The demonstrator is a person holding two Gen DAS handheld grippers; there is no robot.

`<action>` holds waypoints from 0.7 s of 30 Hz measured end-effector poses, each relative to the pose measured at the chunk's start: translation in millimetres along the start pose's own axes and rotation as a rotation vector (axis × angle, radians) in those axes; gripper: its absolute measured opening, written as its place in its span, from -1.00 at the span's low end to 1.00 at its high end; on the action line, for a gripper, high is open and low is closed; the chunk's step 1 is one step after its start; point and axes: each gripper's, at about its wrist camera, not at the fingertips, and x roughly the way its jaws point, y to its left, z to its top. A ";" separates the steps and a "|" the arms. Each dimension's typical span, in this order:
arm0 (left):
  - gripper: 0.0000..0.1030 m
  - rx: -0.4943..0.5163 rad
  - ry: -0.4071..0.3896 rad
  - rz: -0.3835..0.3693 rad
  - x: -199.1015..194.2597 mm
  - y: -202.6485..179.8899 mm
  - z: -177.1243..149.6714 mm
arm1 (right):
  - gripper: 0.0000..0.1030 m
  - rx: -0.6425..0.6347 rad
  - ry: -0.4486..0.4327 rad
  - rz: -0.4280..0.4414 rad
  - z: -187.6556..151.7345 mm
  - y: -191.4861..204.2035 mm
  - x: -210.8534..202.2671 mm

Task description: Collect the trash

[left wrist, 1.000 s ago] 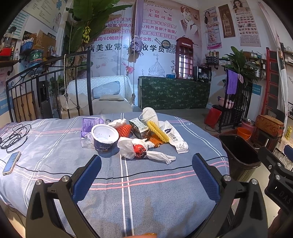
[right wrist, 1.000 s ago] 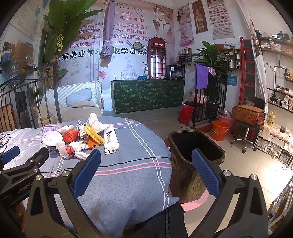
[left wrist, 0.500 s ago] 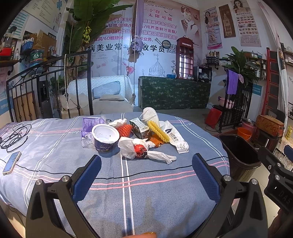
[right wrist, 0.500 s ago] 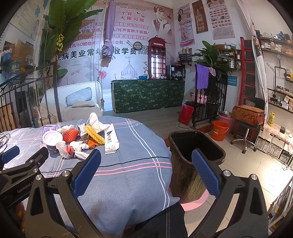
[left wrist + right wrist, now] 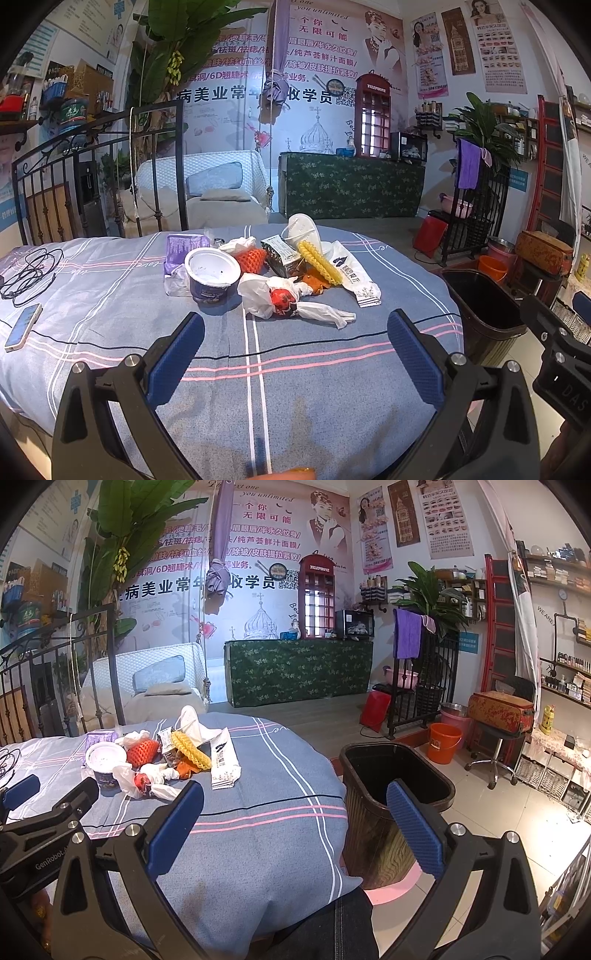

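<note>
A pile of trash lies on the blue striped bed cover (image 5: 295,387): a white yogurt cup (image 5: 212,271), a white plastic bag with a red wrapper (image 5: 280,295), orange foam net (image 5: 251,258), a yellow foam net (image 5: 319,262), a carton (image 5: 280,254), a white chopstick sleeve (image 5: 354,273) and a purple packet (image 5: 183,245). The pile also shows in the right wrist view (image 5: 155,757). A black trash bin (image 5: 391,801) stands on the floor right of the bed. My left gripper (image 5: 295,354) is open and empty, short of the pile. My right gripper (image 5: 295,827) is open and empty over the bed edge near the bin.
A phone (image 5: 23,326) and a black cable (image 5: 27,271) lie at the left of the bed. A black metal bed frame (image 5: 99,177) stands behind. An orange bucket (image 5: 445,742), a stool with a case (image 5: 500,716) and shelves (image 5: 561,672) are to the right.
</note>
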 end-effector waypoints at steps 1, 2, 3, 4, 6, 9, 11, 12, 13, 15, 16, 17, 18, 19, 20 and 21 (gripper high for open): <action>0.90 0.000 0.001 0.000 0.0 0.1 -0.2 | 0.90 0.000 0.000 0.000 -0.2 0.0 0.1; 0.90 0.000 0.000 0.000 0.1 0.0 0.1 | 0.90 0.000 0.001 0.001 -0.2 -0.1 0.2; 0.90 0.000 0.000 0.000 0.1 0.0 0.1 | 0.90 0.001 0.001 0.002 -0.3 -0.1 0.2; 0.90 0.000 -0.001 0.000 0.0 0.1 0.1 | 0.90 0.001 0.001 0.001 -0.3 0.0 0.4; 0.90 0.001 0.001 -0.001 0.2 -0.1 0.1 | 0.90 0.001 0.002 0.001 -0.4 0.2 0.5; 0.90 0.002 0.001 0.000 0.2 0.2 -1.3 | 0.90 0.001 0.002 0.000 -1.0 0.9 1.1; 0.90 0.001 0.000 0.000 0.3 0.1 -0.5 | 0.90 0.001 0.001 0.000 -1.4 1.1 1.3; 0.90 0.001 0.001 0.001 0.4 0.1 -0.5 | 0.90 0.001 0.003 0.001 -0.9 0.8 1.1; 0.90 0.000 0.002 0.001 0.6 0.3 -0.8 | 0.90 -0.001 0.004 0.001 -1.5 1.7 2.0; 0.90 -0.001 0.004 0.001 0.9 0.3 -1.3 | 0.90 -0.001 0.006 0.001 -2.1 2.3 3.2; 0.90 -0.001 0.006 0.001 1.3 0.5 -1.9 | 0.90 0.000 0.008 0.002 -2.5 2.7 3.8; 0.90 -0.001 0.008 0.002 1.9 0.3 -2.2 | 0.90 0.000 0.009 0.001 -3.3 3.2 4.9; 0.90 -0.002 0.008 0.002 2.0 0.6 -2.8 | 0.90 -0.001 0.009 0.000 -3.3 4.5 5.8; 0.90 -0.001 0.009 0.002 2.4 0.5 -2.5 | 0.90 -0.001 0.009 0.000 -3.7 4.7 6.3; 0.90 -0.001 0.011 0.002 2.8 0.5 -2.7 | 0.90 -0.002 0.010 0.000 -4.1 5.0 6.8; 0.90 -0.001 0.013 0.002 3.2 0.5 -3.0 | 0.90 -0.002 0.011 0.001 -3.7 4.6 6.0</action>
